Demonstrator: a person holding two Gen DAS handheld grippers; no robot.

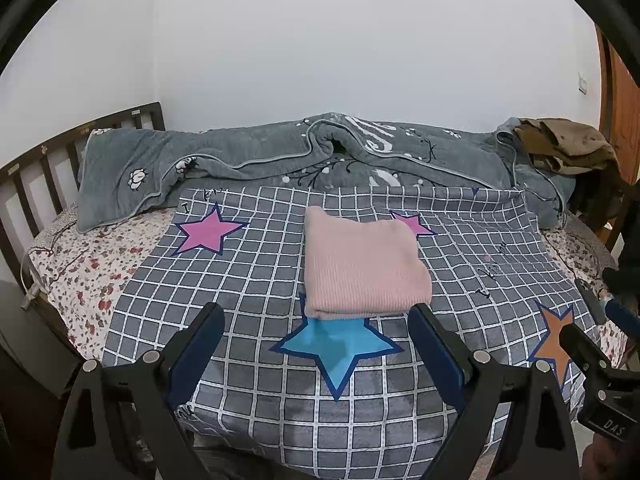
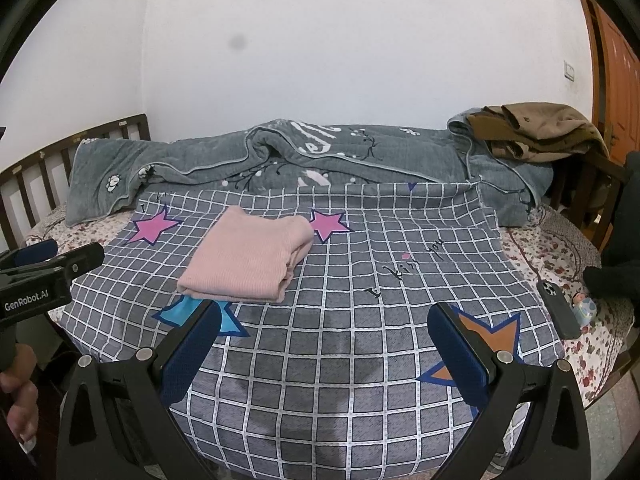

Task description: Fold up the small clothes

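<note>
Hovering above the near edge of the bed, my left claw (image 1: 316, 316) has its two blue-padded fingers spread wide, holding nothing and touching nothing. The folded pink garment (image 1: 360, 264) lies just beyond its fingertips, resting flat on the grey checked sheet (image 1: 248, 280) and partly covering a blue star (image 1: 338, 346) printed on it. My right claw (image 2: 324, 316) is likewise spread wide and empty, poised over the checked sheet to the right of the garment (image 2: 248, 260); its right finger (image 2: 456, 348) overlaps an orange star (image 2: 492, 336) in view, though contact cannot be judged. In the right wrist view the left claw's body (image 2: 44, 280) shows at the left margin, gripped by my left hand (image 2: 18, 404).

Two pink stars (image 1: 208, 230) flank the garment on its far side. A rumpled grey blanket (image 1: 240, 160) runs along the wall side of the bed, with a brown garment (image 1: 568, 144) heaped at its right end. A dark phone (image 2: 558, 308) lies on the floral bedsheet (image 2: 576, 344) at the right.
</note>
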